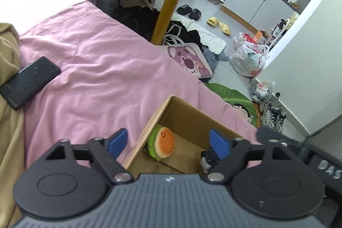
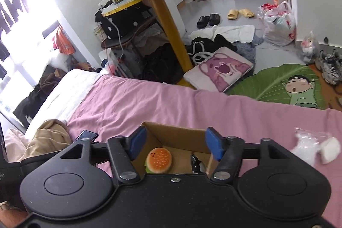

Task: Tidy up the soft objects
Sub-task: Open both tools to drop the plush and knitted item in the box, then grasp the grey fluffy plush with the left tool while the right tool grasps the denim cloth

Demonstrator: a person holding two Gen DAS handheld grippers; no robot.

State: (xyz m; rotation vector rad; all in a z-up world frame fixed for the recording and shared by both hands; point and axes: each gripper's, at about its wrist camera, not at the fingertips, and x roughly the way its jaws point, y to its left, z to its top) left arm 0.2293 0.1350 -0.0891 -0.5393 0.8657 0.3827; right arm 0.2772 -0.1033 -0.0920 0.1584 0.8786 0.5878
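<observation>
- Cardboard box (image 1: 181, 119) sits open-topped on the pink bedsheet (image 1: 96, 69), low centre of both views, so soft stuff can just be dropped in from above.
- Burger plush (image 1: 163, 143) already lies on the box floor by its left wall; a small dark item (image 2: 195, 161) sits at the right, can't tell what it is.
- Left tongs (image 1: 168, 143) hang over the box, blades apart, holding nothing.
- Right tongs (image 2: 174, 143) too: spread wide, empty.
- A white soft bit in clear wrap (image 2: 316, 147) lies on the sheet at the right edge of the right view, probably next up.
- Phone (image 1: 27, 83) at the left edge, well apart, not part of this.
</observation>
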